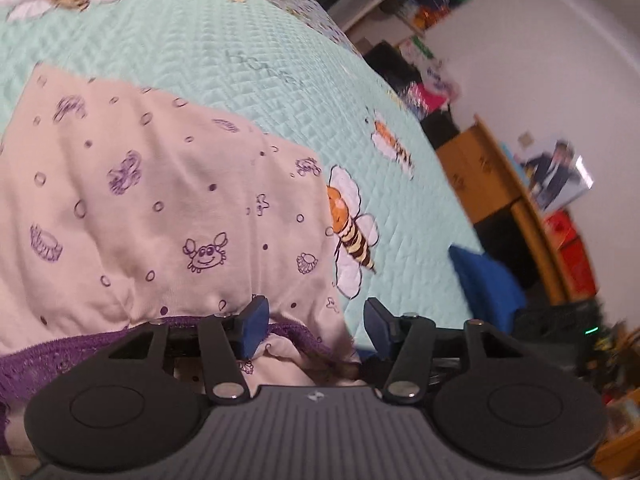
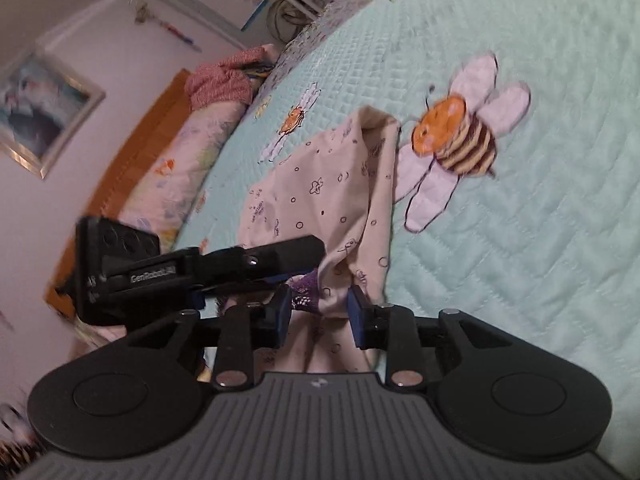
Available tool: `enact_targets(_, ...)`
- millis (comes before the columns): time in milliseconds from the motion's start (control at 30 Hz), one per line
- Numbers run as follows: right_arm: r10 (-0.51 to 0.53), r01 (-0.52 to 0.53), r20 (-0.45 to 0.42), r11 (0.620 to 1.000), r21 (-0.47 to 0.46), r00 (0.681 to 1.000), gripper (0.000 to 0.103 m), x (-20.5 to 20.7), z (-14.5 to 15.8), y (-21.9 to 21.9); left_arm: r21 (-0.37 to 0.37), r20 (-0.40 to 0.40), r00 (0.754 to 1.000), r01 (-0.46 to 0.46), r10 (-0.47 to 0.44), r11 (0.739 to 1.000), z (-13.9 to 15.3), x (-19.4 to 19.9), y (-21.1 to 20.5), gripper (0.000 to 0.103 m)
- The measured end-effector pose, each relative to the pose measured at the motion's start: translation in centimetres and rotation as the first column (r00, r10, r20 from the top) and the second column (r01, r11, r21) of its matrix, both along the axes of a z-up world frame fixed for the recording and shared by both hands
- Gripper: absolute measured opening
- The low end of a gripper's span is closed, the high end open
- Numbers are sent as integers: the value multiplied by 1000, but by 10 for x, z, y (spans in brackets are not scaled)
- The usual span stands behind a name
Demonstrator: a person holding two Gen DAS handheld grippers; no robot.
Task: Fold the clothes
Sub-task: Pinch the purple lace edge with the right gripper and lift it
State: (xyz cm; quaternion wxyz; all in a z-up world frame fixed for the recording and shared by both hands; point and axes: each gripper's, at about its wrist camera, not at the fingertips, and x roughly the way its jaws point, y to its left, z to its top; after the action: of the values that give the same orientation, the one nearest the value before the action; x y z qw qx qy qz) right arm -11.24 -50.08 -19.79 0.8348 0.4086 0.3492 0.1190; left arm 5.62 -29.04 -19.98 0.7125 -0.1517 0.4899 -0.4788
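Note:
A pale pink garment (image 1: 160, 200) printed with purple crabs and bubbles lies on the mint bee-patterned quilt (image 1: 224, 60); its purple lace waistband (image 1: 52, 356) bunches at the near edge. My left gripper (image 1: 315, 328) stands open over that waistband, with cloth lying loosely between its blue pads (image 1: 252, 326). In the right wrist view the same garment (image 2: 320, 192) rises in a fold toward my right gripper (image 2: 319, 316). That gripper is open, with pink cloth and a bit of purple lace (image 2: 304, 292) in the gap. The left gripper's black body (image 2: 192, 270) reaches in from the left, beside it.
A large embroidered bee (image 2: 456, 136) sits on the quilt right of the garment. A blue cloth (image 1: 486, 284) lies at the bed's edge, with wooden furniture (image 1: 480, 168) and cluttered shelves beyond. A pillow and a red knit item (image 2: 224, 80) lie at the bed's head.

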Motion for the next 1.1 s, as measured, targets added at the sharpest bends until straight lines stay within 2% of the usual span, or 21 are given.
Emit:
enact_targets(33, 4, -5, -23, 1000, -10, 1000, 18, 3, -5, 0, -15, -18, 1000, -10, 9, 1000, -1, 1, 2, 56)
enact_targets(67, 23, -24, -24, 997, -73, 999, 7, 4, 0, 3, -29, -36, 999, -23, 22, 999, 1, 0, 5, 56)
enact_targets(167, 69, -71, -19, 977, -202, 997, 14, -4, 17, 10, -67, -80, 995, -64, 58, 996, 3, -2, 14, 57)
enact_targets(233, 67, -66, 3, 979, -193, 998, 19, -11, 27, 7, -92, -106, 991, -87, 77, 992, 5, -4, 18, 60)
enact_targets(333, -26, 29, 47, 998, -62, 999, 22, -18, 33, -9, -145, -151, 984, -119, 97, 982, 10, -7, 29, 62)
enact_targets(400, -75, 74, 75, 997, 25, 994, 22, -16, 33, -18, -188, -177, 978, -148, 115, 971, 13, -8, 38, 65)
enact_targets(467, -115, 106, 65, 987, 123, 991, 22, -9, 23, -24, -219, -203, 971, -175, 131, 960, 14, -7, 44, 67)
enact_targets(567, -110, 102, 29, 974, 203, 994, 22, 8, 3, -18, -206, -221, 962, -207, 160, 957, 14, -6, 50, 68)
enact_targets(600, -70, 65, 16, 977, 205, 997, 22, 13, -4, -11, -211, -230, 960, -212, 162, 954, 15, -7, 52, 68)
enact_targets(633, -23, 26, -25, 988, 151, 999, 20, 19, -10, 1, -226, -238, 957, -224, 169, 948, 16, -9, 58, 68)
enact_targets(667, 21, -16, -56, 996, 86, 998, 0, 24, -15, 13, -243, -242, 952, -244, 185, 939, 18, -12, 65, 68)
enact_targets(733, 86, -85, 6, 992, -90, 996, 0, 18, -10, 26, -295, -248, 942, -297, 228, 908, 25, -19, 89, 68)
enact_targets(800, 84, -83, 3, 988, -131, 996, 0, 19, -5, 30, -325, -241, 921, -374, 306, 869, 32, -29, 118, 68)
enact_targets(900, 70, -72, -15, 987, -143, 997, 0, 22, 2, 33, -303, -197, 865, -502, 461, 810, 39, -42, 161, 69)
enact_targets(933, 64, -66, -20, 988, -138, 998, 3, 22, 5, 33, -284, -173, 845, -535, 507, 795, 42, -45, 174, 69)
enact_targets(1000, 29, -32, -22, 992, -124, 999, 9, 20, 13, 31, -226, -120, 816, -577, 566, 785, 43, -51, 190, 70)
enact_targets(1033, 4, -6, -13, 992, -129, 1000, 13, 13, 17, 27, -196, -100, 812, -582, 575, 789, 42, -53, 194, 70)
enact_targets(1067, -13, 14, 9, 990, -142, 1000, 22, 11, 24, 28, -174, -88, 809, -587, 581, 791, 39, -54, 197, 70)
enact_targets(1100, -8, 15, 36, 983, -181, 999, 27, 11, 32, 34, -157, -82, 807, -590, 585, 792, 37, -56, 198, 70)
